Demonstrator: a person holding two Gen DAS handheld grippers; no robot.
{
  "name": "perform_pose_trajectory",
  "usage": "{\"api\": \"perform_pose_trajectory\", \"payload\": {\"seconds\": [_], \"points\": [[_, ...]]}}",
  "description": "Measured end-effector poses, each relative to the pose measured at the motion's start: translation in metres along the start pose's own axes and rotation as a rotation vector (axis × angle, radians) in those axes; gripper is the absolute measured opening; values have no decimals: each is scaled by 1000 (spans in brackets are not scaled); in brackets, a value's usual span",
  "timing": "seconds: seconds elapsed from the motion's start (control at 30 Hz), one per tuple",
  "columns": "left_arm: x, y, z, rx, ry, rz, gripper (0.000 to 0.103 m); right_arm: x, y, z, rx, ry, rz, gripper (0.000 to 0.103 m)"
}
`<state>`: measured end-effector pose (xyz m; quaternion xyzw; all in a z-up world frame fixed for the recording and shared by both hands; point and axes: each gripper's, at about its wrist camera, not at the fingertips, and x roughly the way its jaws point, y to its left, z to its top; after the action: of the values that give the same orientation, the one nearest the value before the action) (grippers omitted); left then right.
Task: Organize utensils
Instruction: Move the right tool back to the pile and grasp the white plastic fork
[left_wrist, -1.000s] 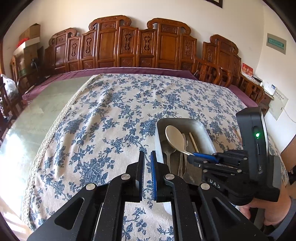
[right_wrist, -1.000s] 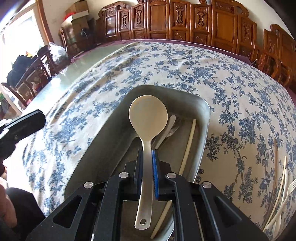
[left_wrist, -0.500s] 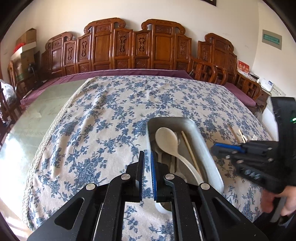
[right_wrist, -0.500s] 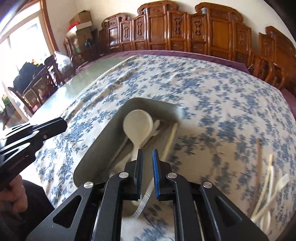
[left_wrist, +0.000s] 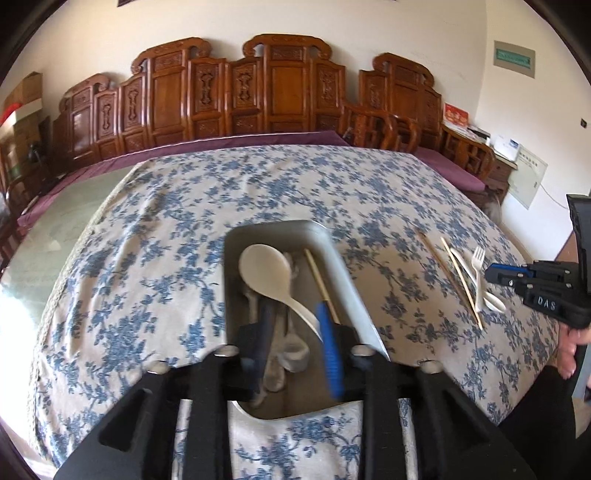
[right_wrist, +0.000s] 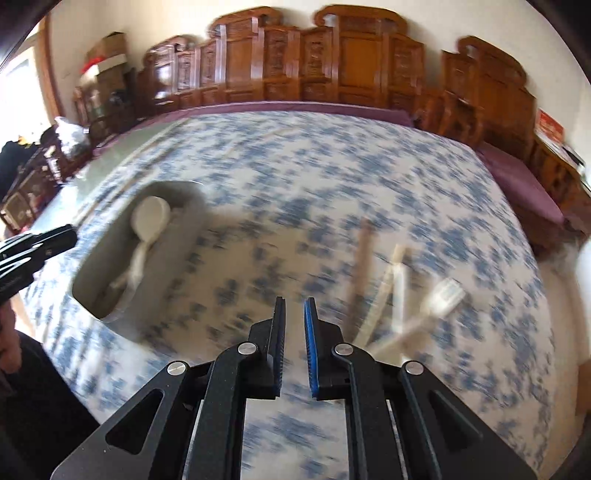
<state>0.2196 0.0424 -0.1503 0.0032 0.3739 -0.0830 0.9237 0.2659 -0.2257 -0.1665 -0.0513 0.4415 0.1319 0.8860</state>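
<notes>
In the left wrist view, the left gripper (left_wrist: 295, 339) hangs over the near end of a metal tray (left_wrist: 343, 280) that sits on a counter covered by a blue-flowered cloth (left_wrist: 155, 236). Its fingers are spreading apart and pinch nothing; below the gap between them lie the tray's contents. A cream serving spoon (left_wrist: 267, 271) rests on top of some grey metal cutlery (left_wrist: 291, 350), with one chopstick (left_wrist: 320, 282) along the tray's right wall. To the right, loose on the cloth and well apart from the tray, lie more chopsticks (left_wrist: 460, 282), a white fork (left_wrist: 479, 273) and a white spoon (left_wrist: 493, 301). The right gripper (left_wrist: 496, 274) shows at the far right edge, beside that loose group, with a hand (left_wrist: 569, 350) below it.

In the right wrist view, which is heavily blurred, the right gripper (right_wrist: 294, 349) has its fingers close together with only a narrow slit, and nothing between them. The tray (right_wrist: 110, 280) with the serving spoon (right_wrist: 149, 221) lies off to the left; the loose chopsticks (right_wrist: 364, 254) and fork (right_wrist: 441, 295) lie ahead and to the right.

Judging from this, the step in hand is fetching the next loose utensil for the tray. The right fingers would need to spread, line up across one thin handle, come down and pinch it cleanly without snagging its neighbours, since several pieces overlap.
</notes>
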Motion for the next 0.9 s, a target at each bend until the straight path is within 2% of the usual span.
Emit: {"api": "perform_pose_trajectory", "payload": {"seconds": [0.03, 0.1, 0.3, 0.4, 0.53, 0.67, 0.8, 0.9], "points": [[0, -4, 0, 10, 1, -7, 32, 2, -7, -2, 8, 6, -13, 12], [2, -10, -1, 20, 2, -17, 38, 5, -18, -6, 21, 16, -33, 12], [2, -22, -1, 39, 3, -36, 43, 20, -38, -14, 48, 47, -72, 14], [3, -23, -2, 39, 5, -40, 44, 27, -42, -17, 49, 62, -86, 15], [3, -26, -2, 43, 8, -47, 45, 35, -53, -23, 49, 88, -114, 23], [2, -31, -3, 55, 8, -61, 45, 35, -62, -34, 43, 113, -121, 25], [-2, -46, -3, 91, -16, -70, 45, 29, -72, -42, 59, 105, -121, 32], [-5, -56, -3, 106, -20, -76, 45, 26, -76, -44, 71, 97, -108, 33]]}}
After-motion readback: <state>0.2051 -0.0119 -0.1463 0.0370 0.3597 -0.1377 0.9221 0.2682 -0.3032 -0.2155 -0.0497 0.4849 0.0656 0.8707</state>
